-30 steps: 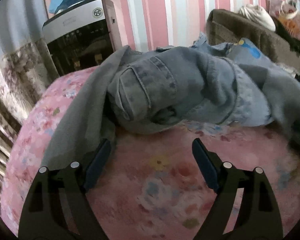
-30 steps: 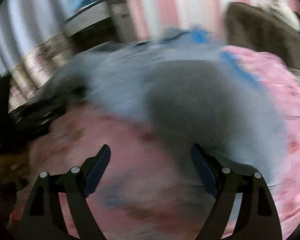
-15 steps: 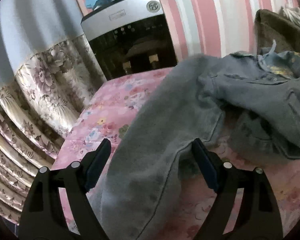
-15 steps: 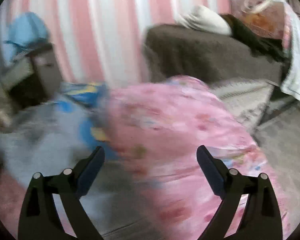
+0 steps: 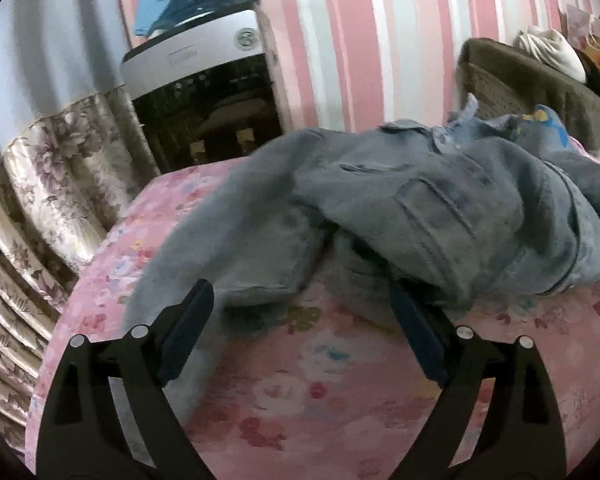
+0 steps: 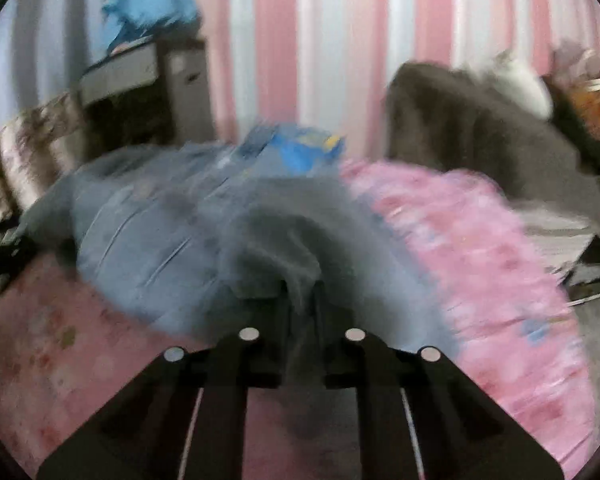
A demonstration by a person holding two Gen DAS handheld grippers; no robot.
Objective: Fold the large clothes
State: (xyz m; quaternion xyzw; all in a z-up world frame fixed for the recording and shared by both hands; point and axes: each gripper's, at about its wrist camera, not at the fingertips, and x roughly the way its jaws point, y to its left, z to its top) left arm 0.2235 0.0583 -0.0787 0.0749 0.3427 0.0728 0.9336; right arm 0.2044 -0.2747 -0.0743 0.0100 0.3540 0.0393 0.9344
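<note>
1. The jacket [image 5: 420, 208] lies crumpled in a heap on the bed [image 5: 308, 392], filling the centre and right of the left wrist view; no neat fold shows, so by my reading the folding has barely begun.
2. The right gripper [image 6: 302, 296] has its fingers closing on a bunched ridge of grey cloth at the lower centre of its blurred view; the pads press on it.
3. The left gripper [image 5: 300, 320] has its fingers spread and opening, with only the bed cover between them; the jacket's hem lies just beyond the tips.
4. Left to do, I judge: spread the jacket flat, then fold sleeves and body.
5. The jacket is faded blue-grey denim, heavy and stiff-creased, with a stitched chest pocket and collar.
6. The bed cover is soft pink floral fabric.
</note>
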